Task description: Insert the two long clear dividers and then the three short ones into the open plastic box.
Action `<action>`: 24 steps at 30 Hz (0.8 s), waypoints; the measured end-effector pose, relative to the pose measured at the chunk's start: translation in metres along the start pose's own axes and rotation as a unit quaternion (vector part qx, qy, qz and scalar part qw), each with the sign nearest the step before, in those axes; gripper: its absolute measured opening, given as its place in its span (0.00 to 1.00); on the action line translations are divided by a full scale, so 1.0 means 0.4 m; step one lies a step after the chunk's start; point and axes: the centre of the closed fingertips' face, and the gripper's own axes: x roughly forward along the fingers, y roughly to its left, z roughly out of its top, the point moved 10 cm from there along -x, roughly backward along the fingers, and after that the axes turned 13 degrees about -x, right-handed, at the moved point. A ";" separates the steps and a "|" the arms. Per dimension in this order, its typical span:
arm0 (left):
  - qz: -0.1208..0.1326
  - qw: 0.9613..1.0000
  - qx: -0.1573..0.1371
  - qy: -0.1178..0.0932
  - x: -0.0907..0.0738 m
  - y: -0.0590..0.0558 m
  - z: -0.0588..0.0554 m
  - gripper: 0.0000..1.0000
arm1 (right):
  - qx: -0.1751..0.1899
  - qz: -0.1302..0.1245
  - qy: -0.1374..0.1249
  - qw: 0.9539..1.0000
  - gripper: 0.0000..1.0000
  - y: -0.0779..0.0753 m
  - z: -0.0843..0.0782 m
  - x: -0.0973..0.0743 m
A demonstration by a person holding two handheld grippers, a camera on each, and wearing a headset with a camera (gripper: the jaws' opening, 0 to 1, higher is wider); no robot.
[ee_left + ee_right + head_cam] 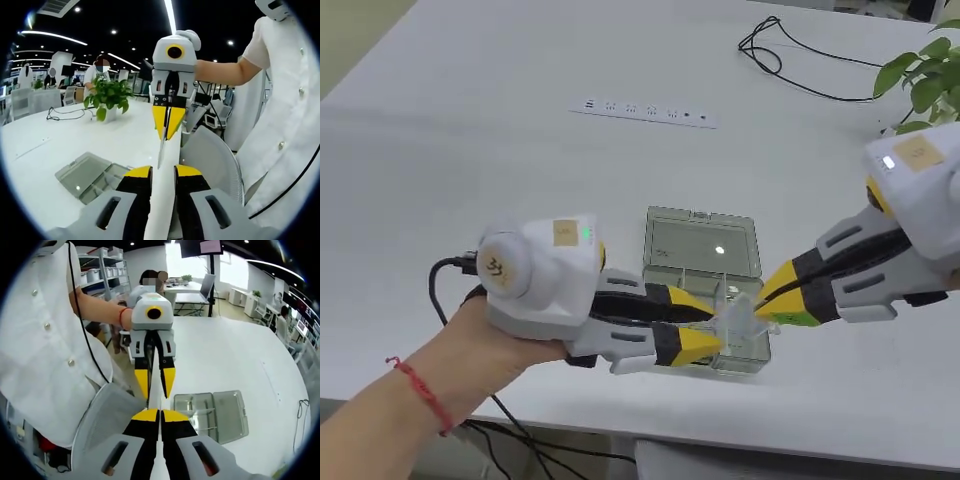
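We pinch the clear divider (740,316) in the right tool (765,300) above the open box (692,255), likely to align it. The left tool (715,327) gapes loosely around it.

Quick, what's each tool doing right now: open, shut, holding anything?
Left tool: open, jaws apart on either side of the divider.
Right tool: shut on the divider.

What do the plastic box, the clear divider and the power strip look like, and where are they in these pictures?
plastic box (703,245), head view, on the middle of its open lid.
clear divider (161,150), left gripper view, on the middle of the thin strip.
power strip (642,111), head view, on its middle.
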 end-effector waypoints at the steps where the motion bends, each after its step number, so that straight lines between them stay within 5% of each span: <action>1: 0.004 1.000 -0.002 0.000 -0.005 0.004 -0.002 0.17 | 0.000 -0.002 0.002 1.000 0.03 -0.002 -0.001 -0.001; 24: 0.082 0.996 -0.027 0.007 -0.067 0.069 -0.044 0.61 | -0.011 -0.027 0.047 0.998 0.03 -0.088 -0.029 0.026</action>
